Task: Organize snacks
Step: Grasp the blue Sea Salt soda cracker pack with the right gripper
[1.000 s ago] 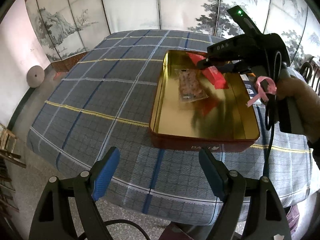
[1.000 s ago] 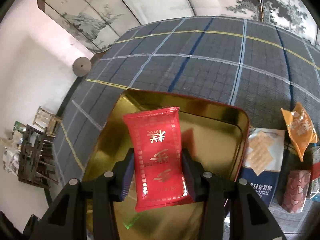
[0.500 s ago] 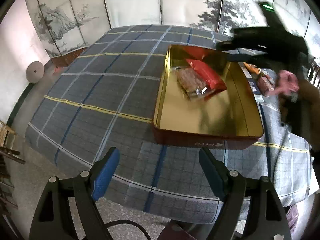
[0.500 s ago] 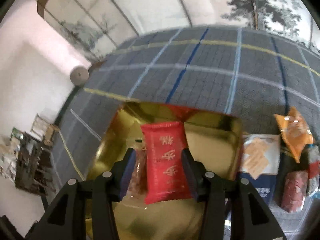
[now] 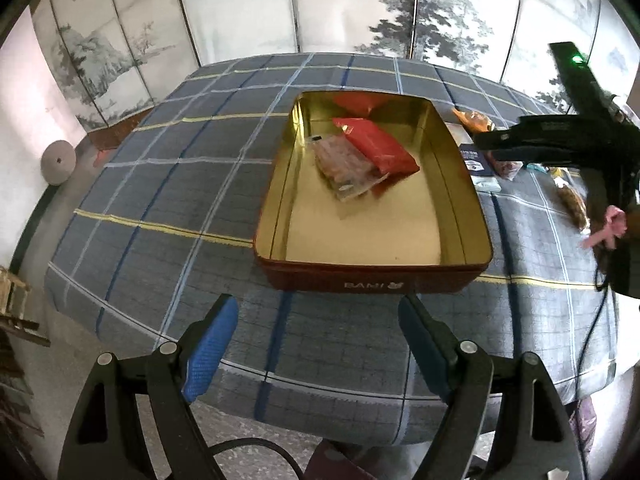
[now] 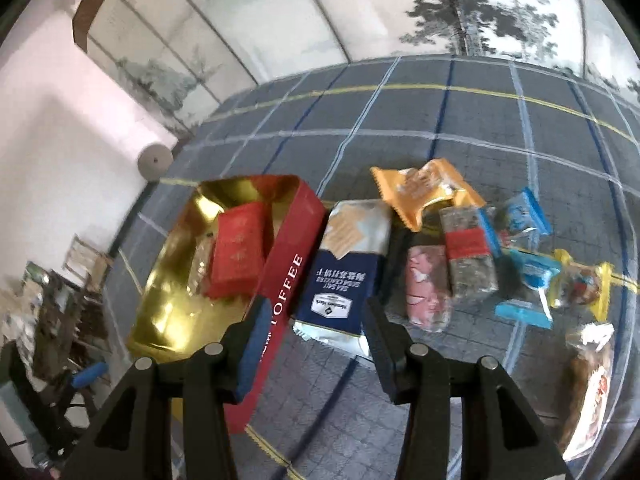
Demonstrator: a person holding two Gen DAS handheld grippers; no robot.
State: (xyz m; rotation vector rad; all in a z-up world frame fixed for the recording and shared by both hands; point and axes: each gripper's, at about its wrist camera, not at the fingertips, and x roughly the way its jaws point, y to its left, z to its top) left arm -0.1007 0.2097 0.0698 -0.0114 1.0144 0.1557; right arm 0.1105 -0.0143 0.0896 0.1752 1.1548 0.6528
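A red tin with a gold inside (image 5: 280, 216) stands on the checked tablecloth. In it lie a red snack packet (image 5: 378, 146) and a clear packet (image 5: 344, 164). The tin (image 6: 288, 256) and red packet (image 6: 236, 252) also show in the right wrist view. My left gripper (image 5: 318, 344) is open and empty, near the table's front edge before the tin. My right gripper (image 6: 316, 344) is open and empty, above a blue-and-white cracker packet (image 6: 344, 276) beside the tin. It also shows in the left wrist view (image 5: 496, 148), right of the tin.
Right of the tin lie loose snacks: an orange packet (image 6: 420, 190), a pink packet (image 6: 426, 288), a dark bar with a red band (image 6: 468, 256), blue packets (image 6: 524, 216), a yellow-edged one (image 6: 580, 284). A folding screen (image 5: 320, 8) stands behind the table.
My right gripper opened and let the red packet drop into the tin, then swung right over the loose snacks. The left gripper stayed put.
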